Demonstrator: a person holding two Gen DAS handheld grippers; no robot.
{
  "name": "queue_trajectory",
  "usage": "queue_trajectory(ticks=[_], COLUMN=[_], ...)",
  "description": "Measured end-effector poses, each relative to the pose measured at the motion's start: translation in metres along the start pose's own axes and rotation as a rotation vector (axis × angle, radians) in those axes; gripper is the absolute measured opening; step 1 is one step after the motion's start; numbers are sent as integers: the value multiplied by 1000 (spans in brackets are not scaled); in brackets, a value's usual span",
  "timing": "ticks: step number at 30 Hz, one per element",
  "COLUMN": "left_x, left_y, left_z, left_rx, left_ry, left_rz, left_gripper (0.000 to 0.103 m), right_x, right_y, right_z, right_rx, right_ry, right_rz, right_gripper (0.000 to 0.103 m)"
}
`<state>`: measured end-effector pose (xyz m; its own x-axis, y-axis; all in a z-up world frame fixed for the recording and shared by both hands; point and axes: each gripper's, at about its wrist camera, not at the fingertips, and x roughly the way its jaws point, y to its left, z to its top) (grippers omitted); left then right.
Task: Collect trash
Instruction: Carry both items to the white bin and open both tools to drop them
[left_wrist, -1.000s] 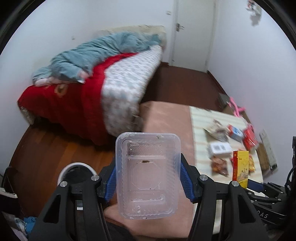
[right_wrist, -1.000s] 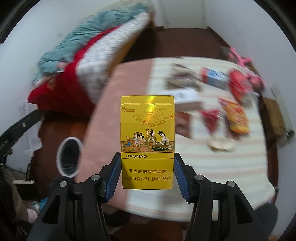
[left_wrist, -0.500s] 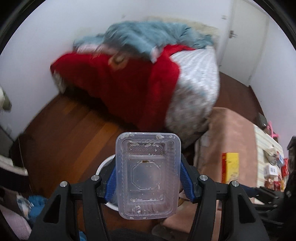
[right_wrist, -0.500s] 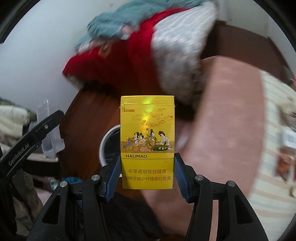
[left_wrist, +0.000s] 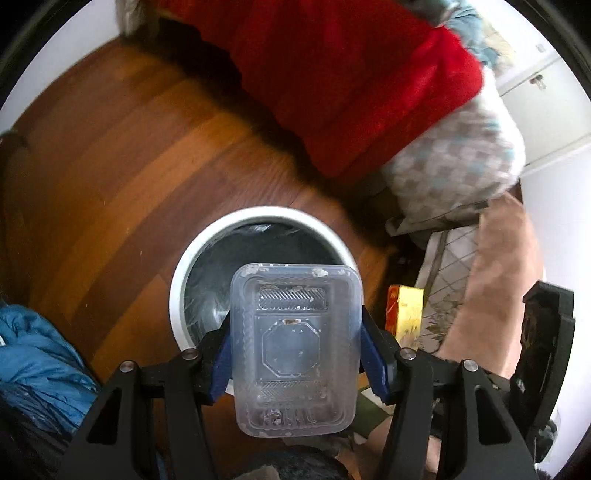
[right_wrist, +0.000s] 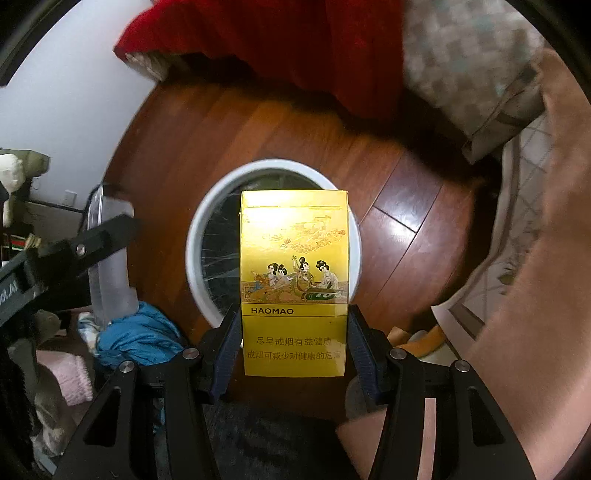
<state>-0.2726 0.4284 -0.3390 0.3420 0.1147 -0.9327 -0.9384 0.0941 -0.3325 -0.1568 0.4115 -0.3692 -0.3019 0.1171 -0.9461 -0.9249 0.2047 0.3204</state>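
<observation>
Our left gripper (left_wrist: 295, 350) holds a clear plastic tray (left_wrist: 295, 347) w/ its fingers, over the white bin (left_wrist: 221, 236). Our right gripper (right_wrist: 293, 339) holds a yellow cigarette pack (right_wrist: 293, 280), also above the bin (right_wrist: 207, 206).

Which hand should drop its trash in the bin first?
Probably the right. Its yellow box sits squarely over the bin's opening, while the left gripper's clear tray hangs over the near rim, partly outside. Both look close.
</observation>
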Motion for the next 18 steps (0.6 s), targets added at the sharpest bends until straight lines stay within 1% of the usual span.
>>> queue_trajectory(ticks=[1,2,3,5,7,8,9,10,11,14,15,18], left_x=[3,10,12,16,15,14,9,6,1,-10,-12,-20], left_y=[4,8,12,21,29,35,41,43,44,46,47,44], left_z=[0,1,0,1,-1,-2,-6,-9,-12,-23,-25,-36], left_rx=[-6,-23,-35,-71,-85,-88,-88,-85,-80,-55,-53,-36], left_ry=[6,17,21,13,6,3,-2,-18,-36,-81,-87,-101], left_rz=[1,1,3,6,25,36,42,68,100,184,196,258], left_gripper=[57,63,77,93,94,95,96,96,96,96,96,96], right_x=[8,17,26,38,47,50,48,48,47,43,40,29], right_y=[-1,-1,-3,-7,-8,-7,-17,-19,-17,-12,-12,-10], right_z=[7,9,12,14,19,21,13,9,8,1,-1,-9], right_rx=[7,12,16,23,34,35,33,27,16,-21,-31,-71], right_ry=[9,22,41,64,81,84,83,80,76,65,61,43], right_rz=[-3,2,9,24,38,47,52,55,52,12,0,-86], right_gripper=[57,57,57,57,58,62,76,89,92,95,102,103])
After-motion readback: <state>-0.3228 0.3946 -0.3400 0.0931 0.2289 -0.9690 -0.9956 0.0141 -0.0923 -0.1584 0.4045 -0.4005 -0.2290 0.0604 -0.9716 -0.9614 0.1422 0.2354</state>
